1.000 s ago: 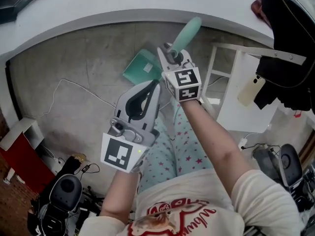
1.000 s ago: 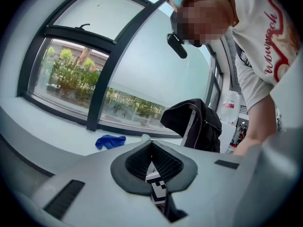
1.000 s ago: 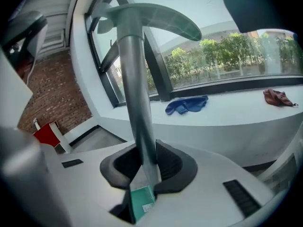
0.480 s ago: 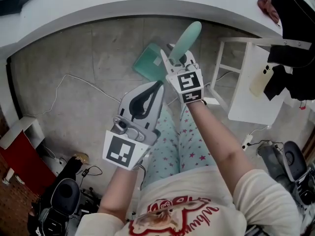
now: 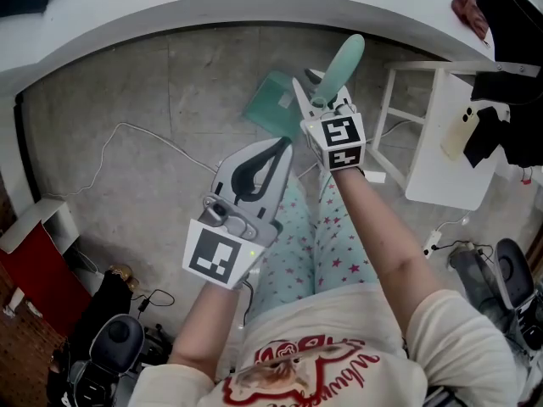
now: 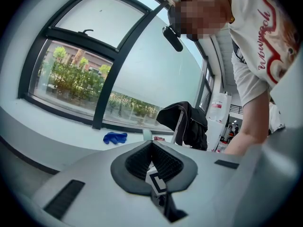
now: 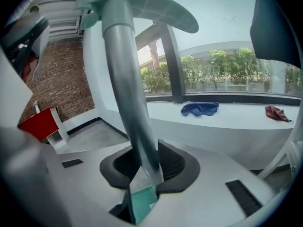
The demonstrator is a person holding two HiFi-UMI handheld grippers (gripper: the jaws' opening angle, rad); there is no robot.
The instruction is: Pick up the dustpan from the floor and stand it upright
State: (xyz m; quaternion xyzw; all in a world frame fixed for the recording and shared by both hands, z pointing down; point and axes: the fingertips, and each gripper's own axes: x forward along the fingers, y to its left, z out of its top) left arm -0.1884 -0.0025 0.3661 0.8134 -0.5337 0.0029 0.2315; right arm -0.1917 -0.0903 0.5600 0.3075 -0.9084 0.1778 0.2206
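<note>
The right gripper point(image 5: 321, 100), fingers clamping the dustpan point(image 5: 273, 107) by its handle point(image 7: 128, 79), is carrying it rightward above the floor point(image 5: 127, 83), tipping the handle nearer upright. The left gripper point(image 5: 280, 147) is trailing alongside, fingers closed and empty.

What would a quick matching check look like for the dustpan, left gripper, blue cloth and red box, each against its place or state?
Column 1:
1 dustpan
2 left gripper
3 blue cloth
4 red box

Column 2:
a on the sill
b jaws shut, nothing between them
c by the brick wall
d held by the right gripper

Pairs: 1-d, 2-b, 3-a, 4-c.
</note>
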